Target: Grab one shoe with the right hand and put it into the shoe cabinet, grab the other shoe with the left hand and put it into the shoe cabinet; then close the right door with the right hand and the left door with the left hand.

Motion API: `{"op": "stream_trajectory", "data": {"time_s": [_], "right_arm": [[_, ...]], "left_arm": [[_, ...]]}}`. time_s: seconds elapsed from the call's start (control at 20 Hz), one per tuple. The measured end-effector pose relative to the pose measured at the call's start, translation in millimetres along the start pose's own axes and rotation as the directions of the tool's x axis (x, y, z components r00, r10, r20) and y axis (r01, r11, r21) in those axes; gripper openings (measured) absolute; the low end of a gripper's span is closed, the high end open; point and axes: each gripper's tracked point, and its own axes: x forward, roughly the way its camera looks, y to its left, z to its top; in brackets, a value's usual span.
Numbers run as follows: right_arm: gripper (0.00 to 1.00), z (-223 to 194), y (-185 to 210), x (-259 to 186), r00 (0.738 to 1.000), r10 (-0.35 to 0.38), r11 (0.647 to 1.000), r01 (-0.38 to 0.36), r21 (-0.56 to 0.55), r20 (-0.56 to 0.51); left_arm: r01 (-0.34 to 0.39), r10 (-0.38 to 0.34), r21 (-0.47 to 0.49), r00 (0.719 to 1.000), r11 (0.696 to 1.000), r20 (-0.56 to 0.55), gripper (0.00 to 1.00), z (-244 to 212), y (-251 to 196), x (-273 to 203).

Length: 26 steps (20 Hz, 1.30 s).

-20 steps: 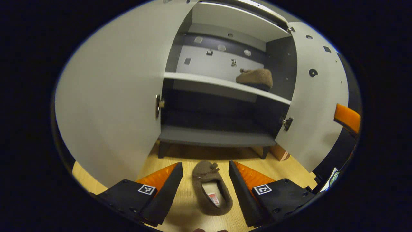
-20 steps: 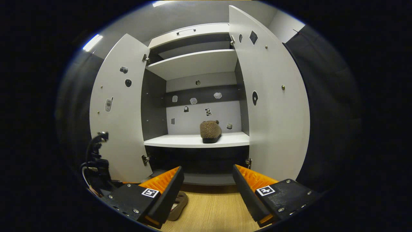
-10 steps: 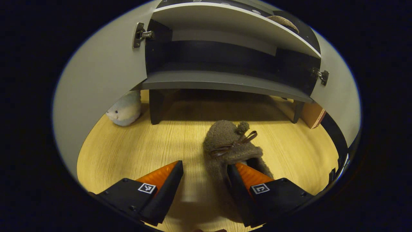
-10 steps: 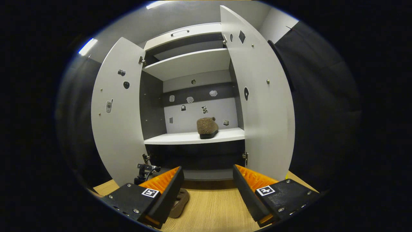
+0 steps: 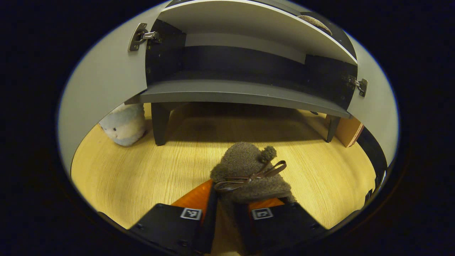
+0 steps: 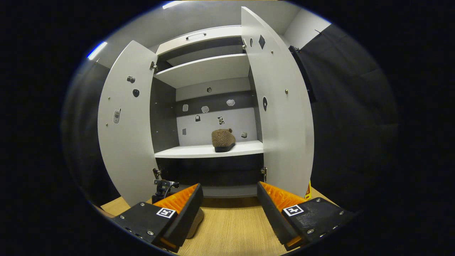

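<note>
Left tongs [image 5: 227, 209] clamped on the second slipper [image 5: 249, 174] at the heel end, on the wooden floor [image 5: 142, 170] just before the shoe cabinet [image 5: 234, 92], toe with its bow pointing toward the dark lower shelf. Grip apparently through the opening, one finger inside, one outside along the fuzzy wall. Right tongs [image 6: 229, 206] spread wide and empty, held low in front of the cabinet. First slipper [image 6: 223, 139] already on the white middle shelf [image 6: 199, 152], toward its right half. Both doors, left door [image 6: 122, 124] and right door [image 6: 280, 117], wide open.

Likely trouble from here: soft, floppy upper giving under the pinch, so a droop or slip on lifting, toe hanging down. Toe liable to catch on the shelf's front edge if raised too little. Room beside the first slipper on its left, yet a careless push could knock it. Plush toy [image 5: 122, 124] near the cabinet leg behind the left door, a possible snag on closing. Doors not to be swung before the tongs clear the opening.
</note>
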Motion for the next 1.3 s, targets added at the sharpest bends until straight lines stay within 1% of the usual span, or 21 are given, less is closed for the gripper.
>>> {"op": "stream_trajectory", "data": {"time_s": [0.05, 0.1, 0.2, 0.3, 0.4, 0.55, 0.6, 0.65, 0.75, 0.9, 0.95, 1.05, 1.2, 1.3], "right_arm": [[0.94, -1, 1, -1, 1.0, 0.005, 1.0, -0.005, 0.003, 0.0], [0.94, -1, 2, -1, 1.0, 0.008, 1.0, -0.008, 0.003, 0.001], [0.94, -1, 1, -2, 1.0, 0.007, 1.0, -0.007, 0.002, 0.005], [0.94, 3, 3, -2, 1.0, 0.013, 1.0, -0.014, 0.01, 0.021], [0.94, 5, 5, -1, 0.999, 0.019, 1.0, -0.019, 0.015, 0.033], [0.94, 16, 6, 0, 0.998, 0.016, 1.0, -0.017, 0.017, 0.065], [0.94, 19, 6, -1, 0.997, 0.015, 1.0, -0.017, 0.016, 0.075], [0.94, 21, 6, 0, 0.997, 0.015, 1.0, -0.016, 0.013, 0.081], [0.94, 24, 3, -1, 0.996, 0.01, 1.0, -0.01, 0.003, 0.088], [0.94, 30, -3, -3, 0.995, -0.011, 1.0, 0.012, -0.001, 0.099], [0.94, 32, -4, -4, 0.995, -0.019, 1.0, 0.019, 0.0, 0.103], [0.94, 33, -7, -6, 0.994, -0.034, 0.999, 0.035, -0.002, 0.103], [0.94, 35, -11, -7, 0.993, -0.055, 0.998, 0.057, -0.018, 0.101], [0.94, 38, -10, -9, 0.992, -0.06, 0.998, 0.063, -0.027, 0.107]], "left_arm": [[-0.005, 0.005, -0.016, 1.0, 1.0, 0.017, 0.16, 5, 2, -6], [0.001, 0.0, -0.032, 0.999, 0.999, 0.032, 0.14, 10, 4, -14], [0.003, 0.0, -0.037, 0.996, 0.999, 0.087, 0.14, 32, 5, -41], [0.018, -0.015, -0.017, 0.986, 1.0, 0.168, 0.14, 67, 0, -76], [0.022, -0.022, 0.002, 0.976, 1.0, 0.219, 0.13, 104, -6, -115], [0.075, -0.059, -0.046, 0.955, 0.996, 0.291, 0.13, 174, -23, -168], [0.077, -0.059, -0.044, 0.944, 0.996, 0.324, 0.13, 184, -32, -193], [0.063, -0.049, -0.031, 0.938, 0.998, 0.344, 0.13, 200, -26, -196], [0.043, -0.034, -0.014, 0.918, 0.999, 0.395, 0.13, 258, -29, -214], [0.069, -0.055, -0.014, 0.889, 0.998, 0.455, 0.13, 327, -33, -227], [0.066, -0.058, -0.001, 0.875, 0.998, 0.481, 0.13, 350, -33, -223], [0.066, -0.06, 0.006, 0.86, 0.998, 0.507, 0.13, 394, -33, -217], [0.07, -0.059, -0.002, 0.851, 0.998, 0.522, 0.13, 452, -31, -191], [0.051, -0.046, 0.003, 0.864, 0.999, 0.502, 0.13, 479, -29, -165]]}}
